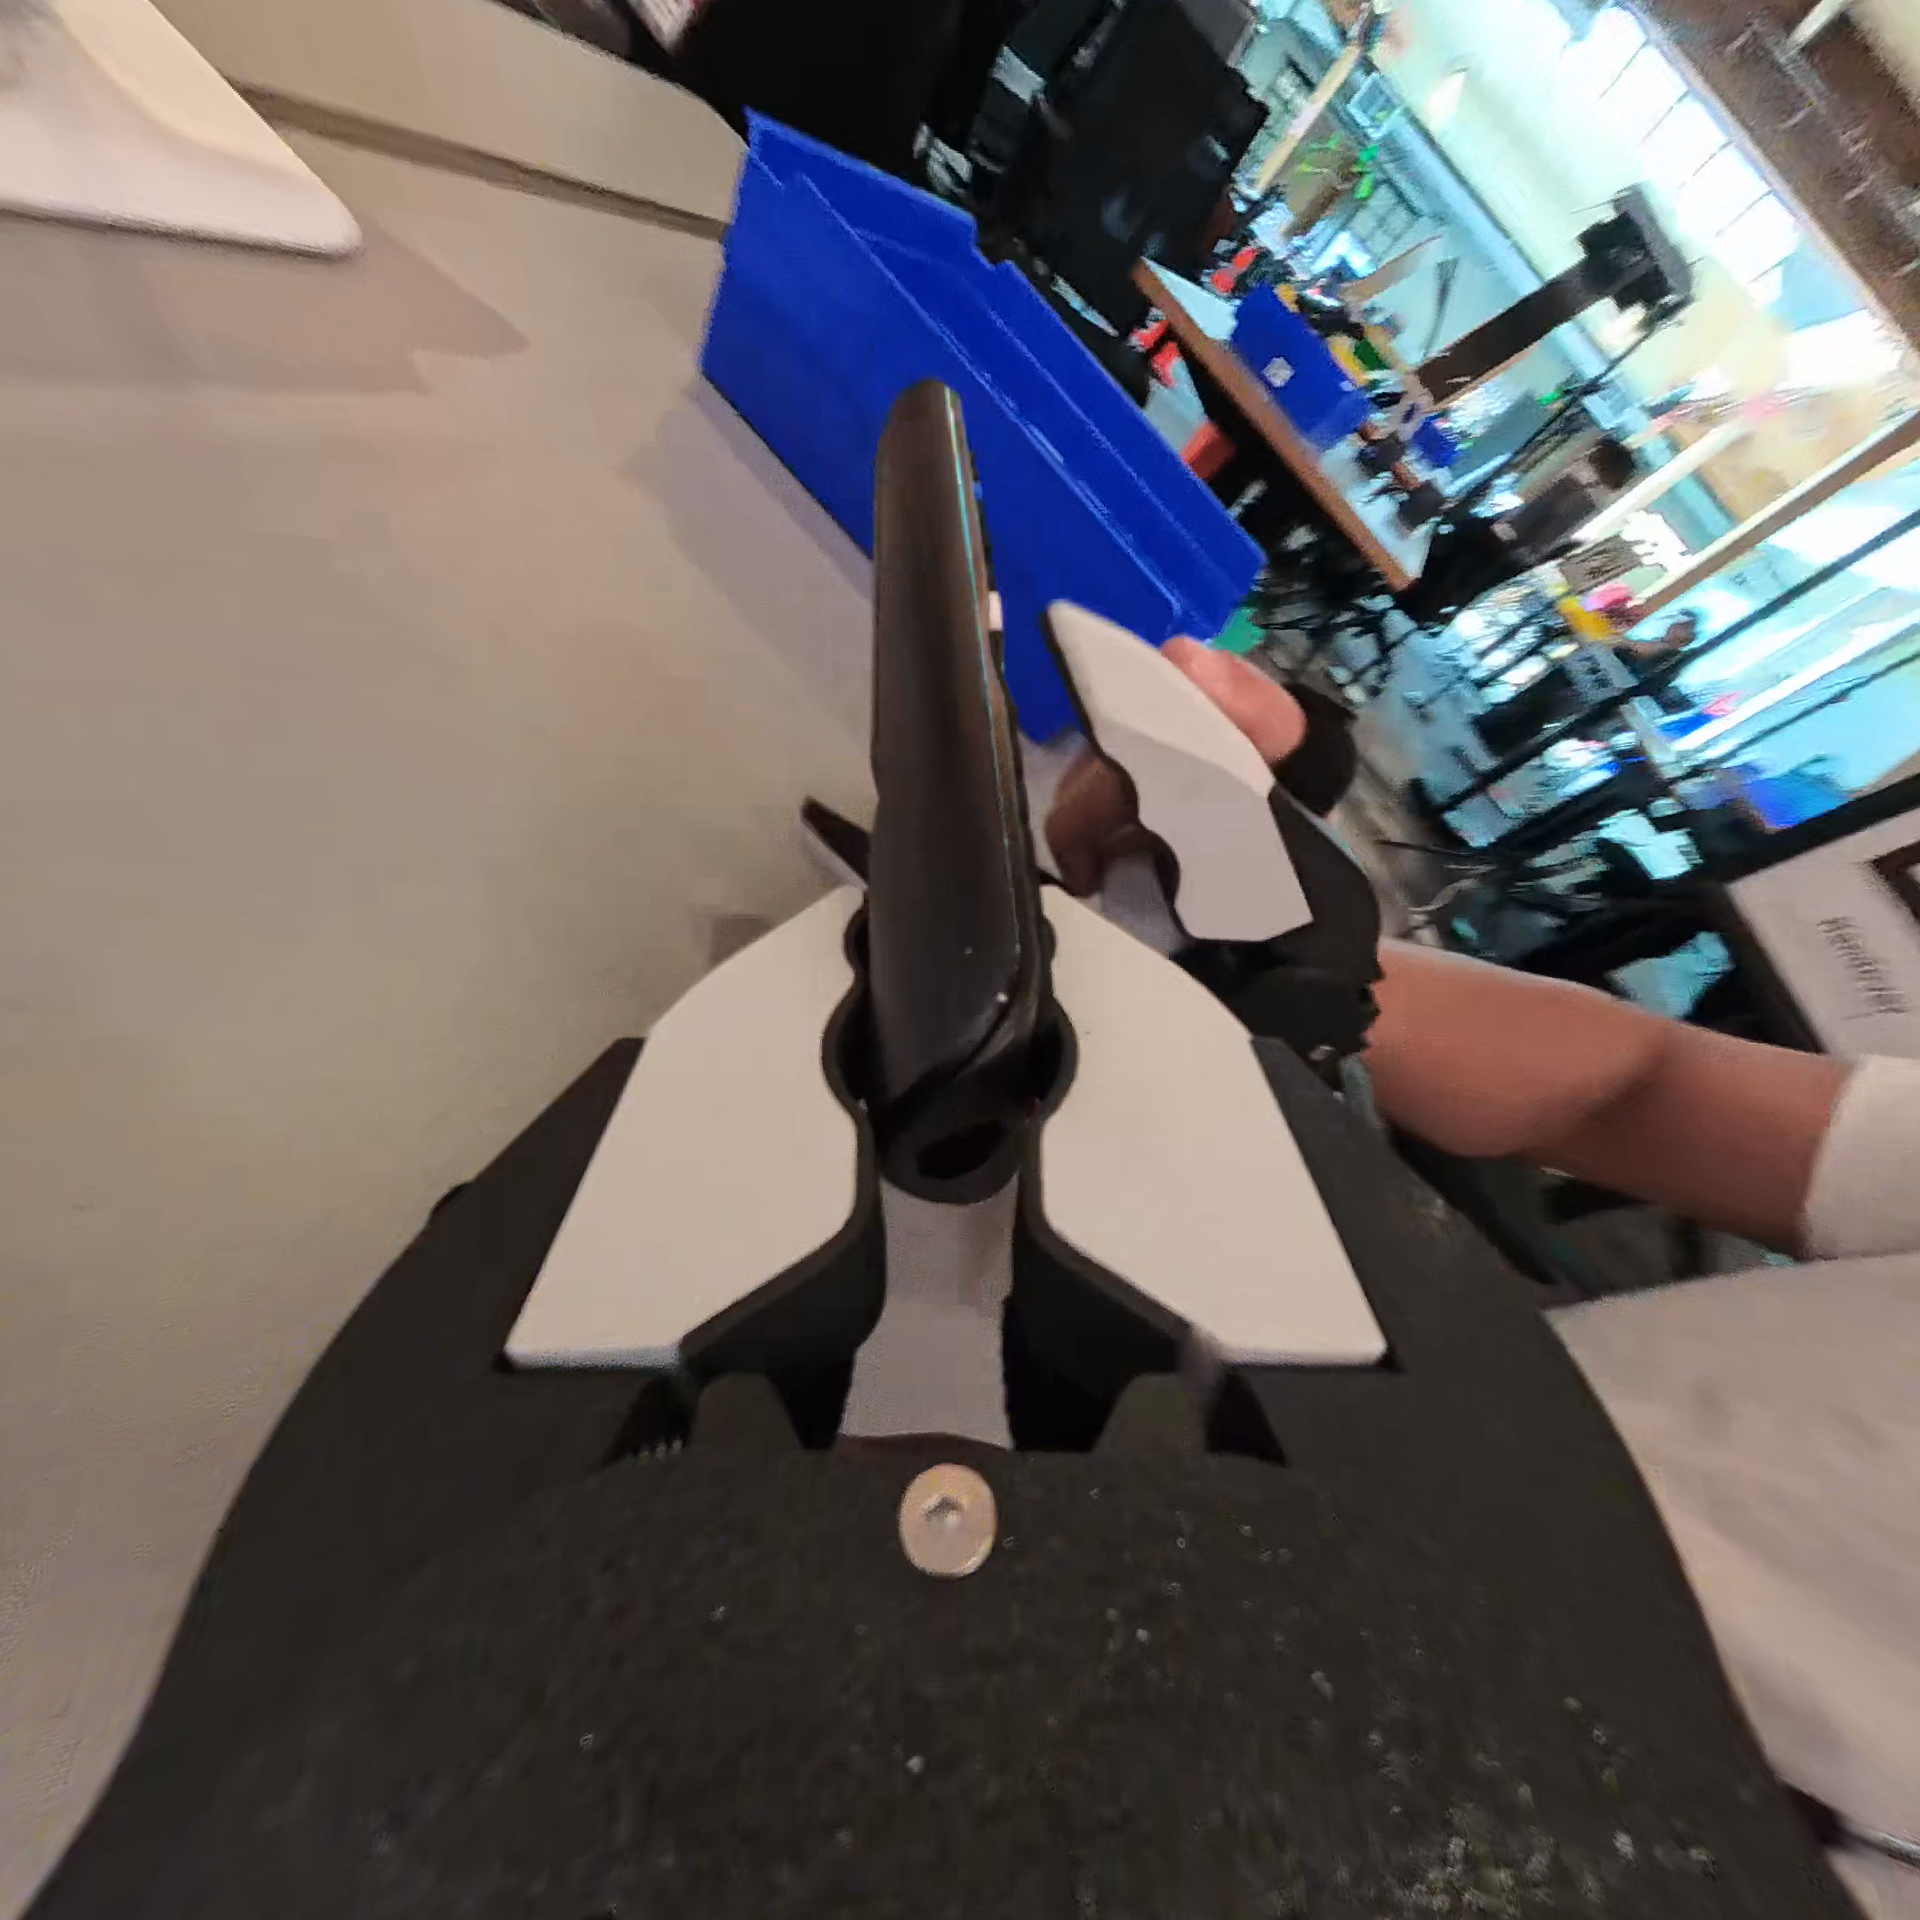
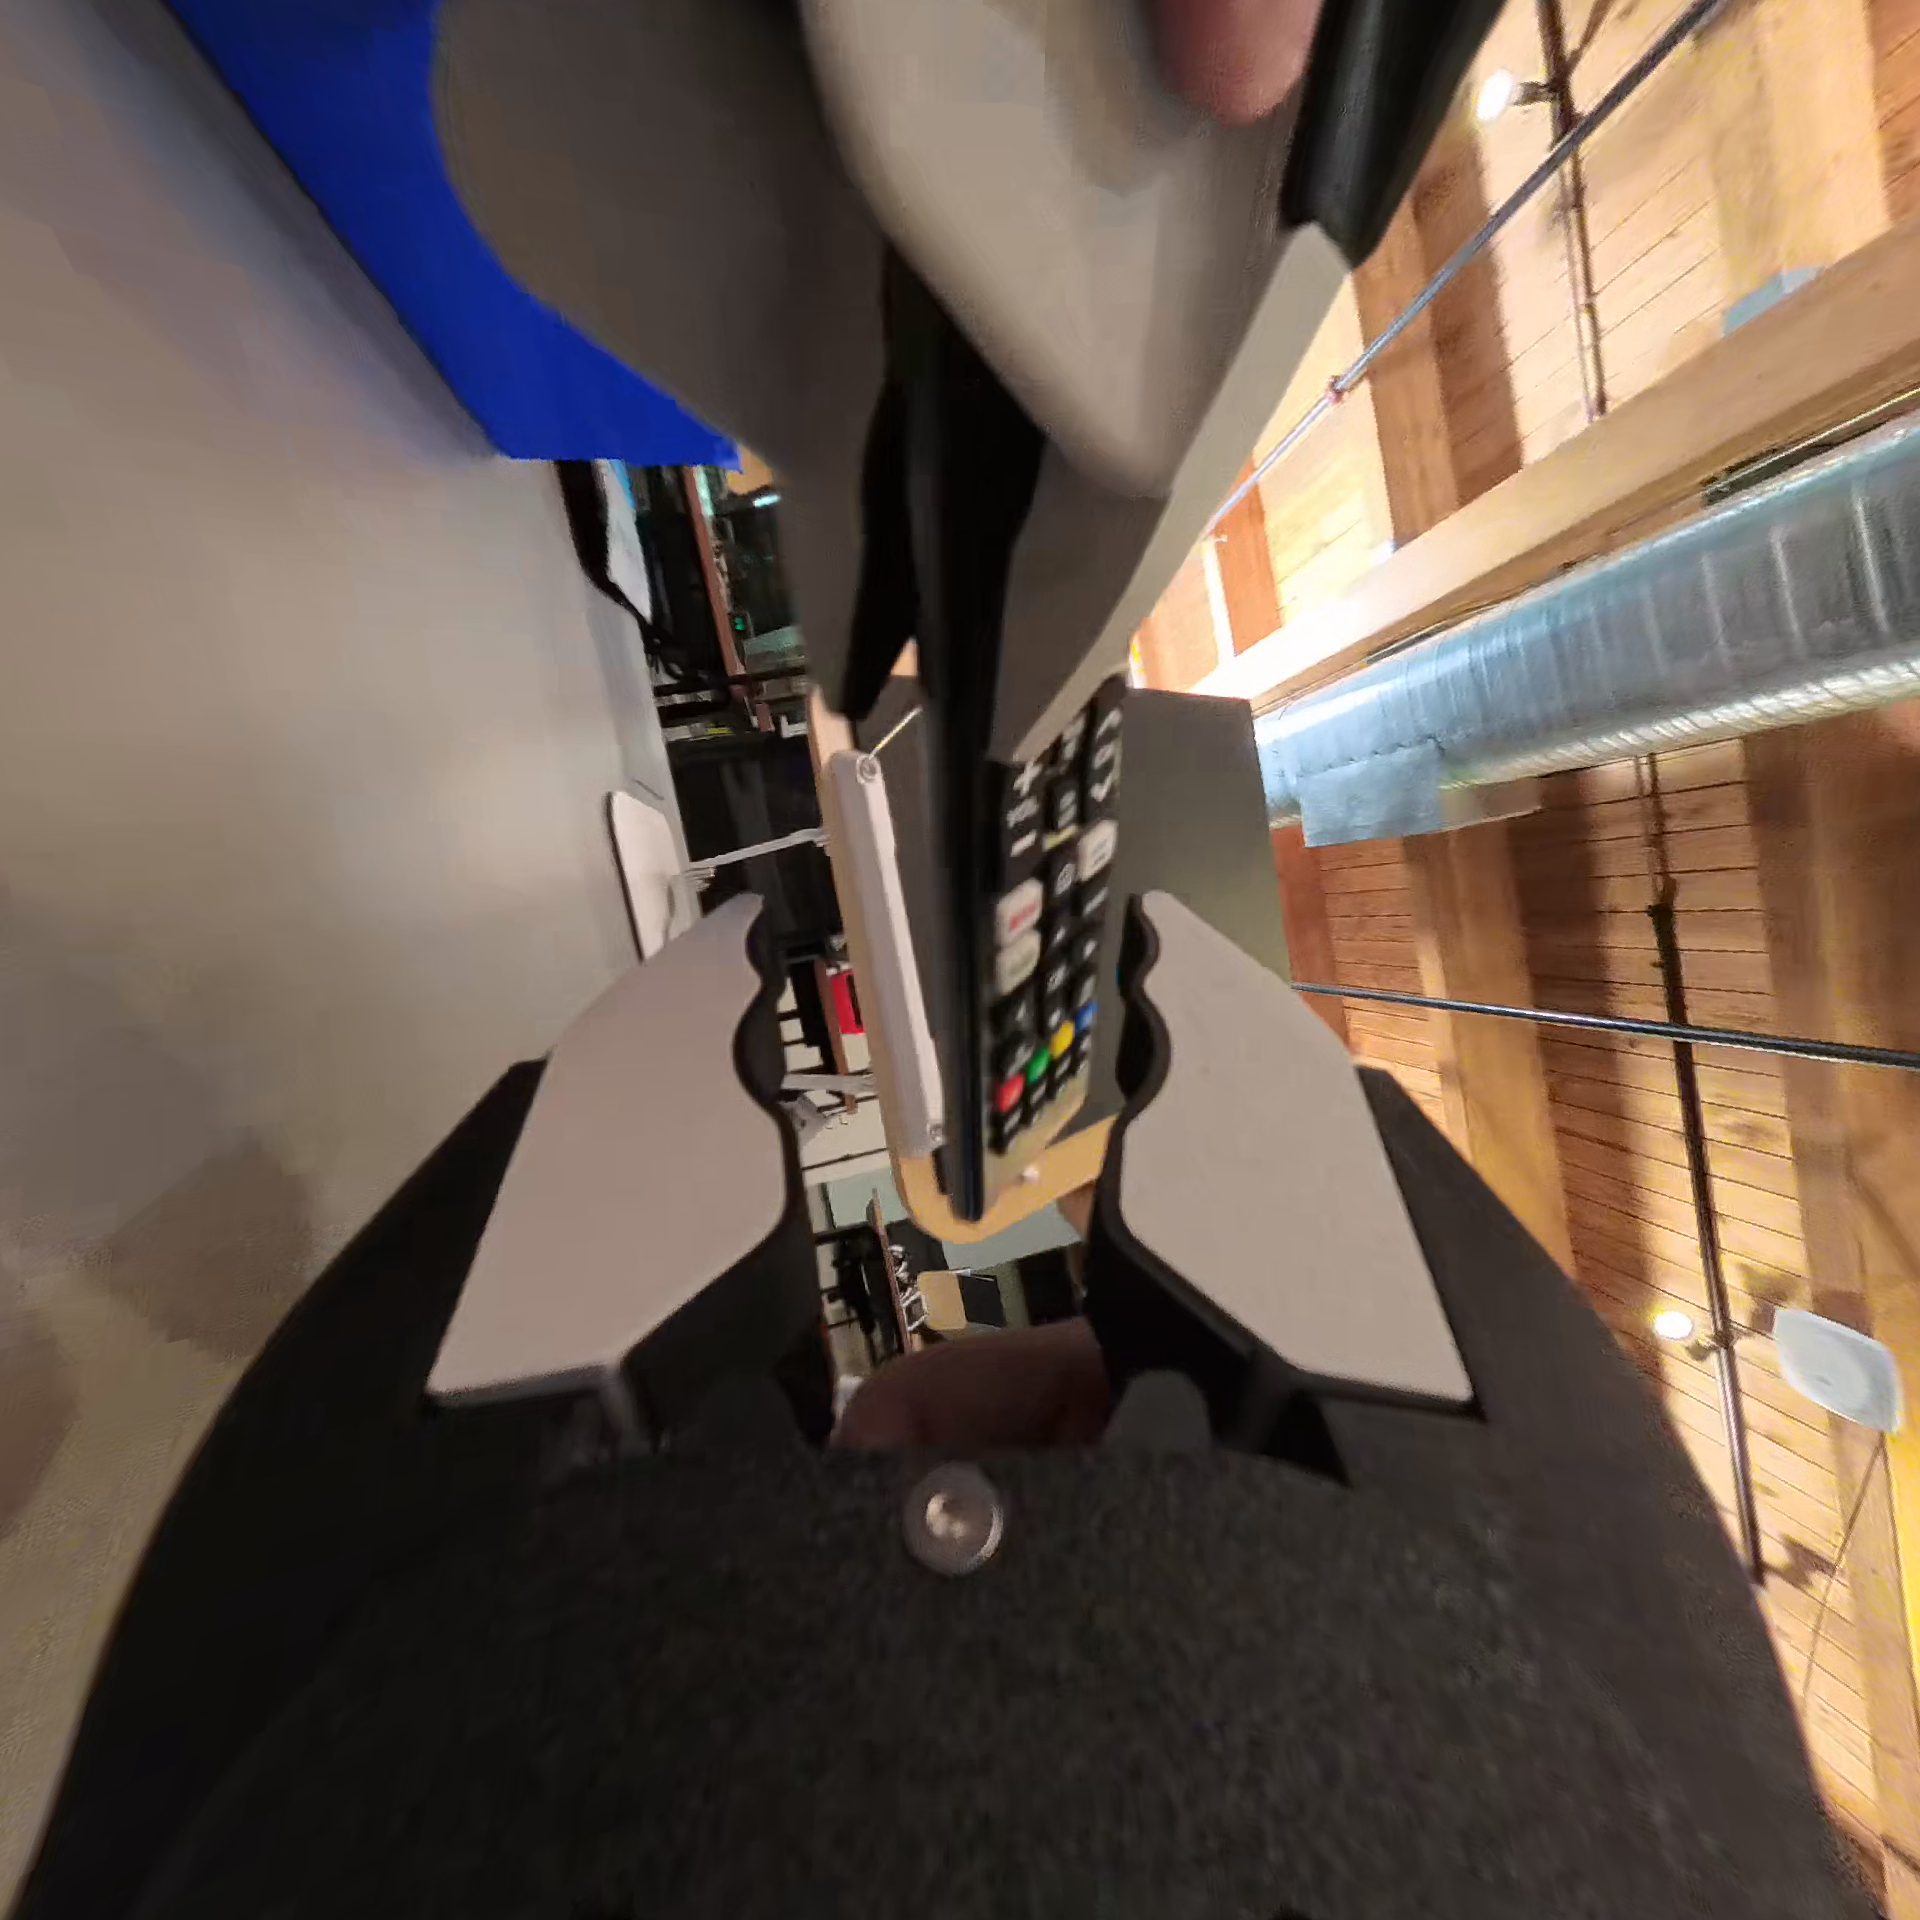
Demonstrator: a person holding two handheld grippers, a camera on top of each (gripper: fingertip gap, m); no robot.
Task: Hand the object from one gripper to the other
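Observation:
A black remote control (image 1: 935, 727) with coloured buttons is held edge-on in my left gripper (image 1: 945, 914), which is shut on its near end. In the right wrist view the remote's (image 2: 1039, 987) free end hangs between the fingers of my right gripper (image 2: 951, 914), which is open around it. The right finger is close to the button face; the left finger stands apart from the back. The left gripper's grey fingers (image 2: 1039, 312) fill the top of that view. One right gripper finger (image 1: 1174, 769) shows beside the remote in the left wrist view.
A blue bin (image 1: 935, 343) stands on the beige table (image 1: 364, 727) behind the remote; it also shows in the right wrist view (image 2: 416, 208). A white board (image 1: 156, 135) lies at the far left. A person's forearm (image 1: 1558, 1070) reaches in from the right. Some 4 centimetres of space lies between my two pairs of fingers.

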